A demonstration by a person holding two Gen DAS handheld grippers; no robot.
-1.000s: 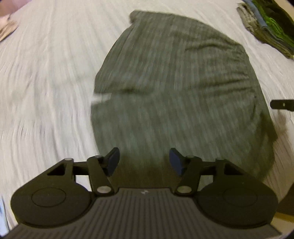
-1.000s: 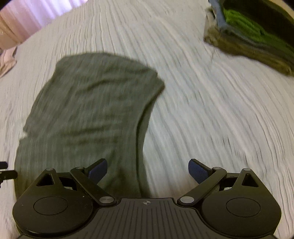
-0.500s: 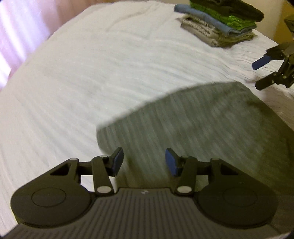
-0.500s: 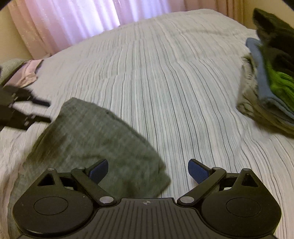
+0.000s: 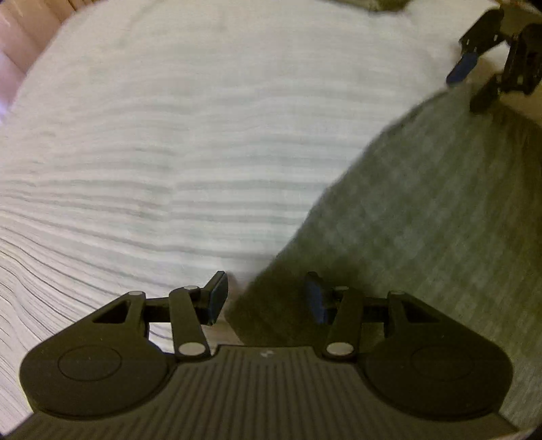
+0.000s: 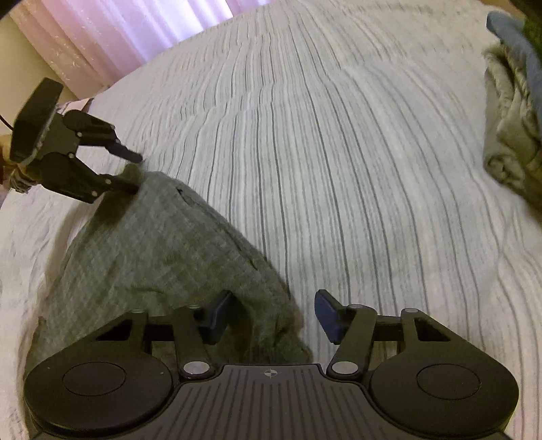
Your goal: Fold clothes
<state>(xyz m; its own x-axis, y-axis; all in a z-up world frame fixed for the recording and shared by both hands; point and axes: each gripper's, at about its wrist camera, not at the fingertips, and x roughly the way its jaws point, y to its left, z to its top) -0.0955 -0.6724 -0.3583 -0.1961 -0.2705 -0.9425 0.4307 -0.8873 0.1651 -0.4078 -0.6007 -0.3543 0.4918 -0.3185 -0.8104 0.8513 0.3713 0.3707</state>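
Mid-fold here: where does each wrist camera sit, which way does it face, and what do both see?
Left wrist: on the open left gripper, low over the bedspread, facing the grey garment; the right gripper shows far right.
Right wrist: on the open right gripper, facing the garment's other corner; left gripper far left, folded pile right.
Shared: garment, bedspread, each other's gripper.

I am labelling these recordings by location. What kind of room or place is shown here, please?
Most likely a bedroom: the work surface is a bed with a striped white bedspread, a sheer pink curtain hangs behind it, and a stack of folded clothes sits beside the grey-green garment.
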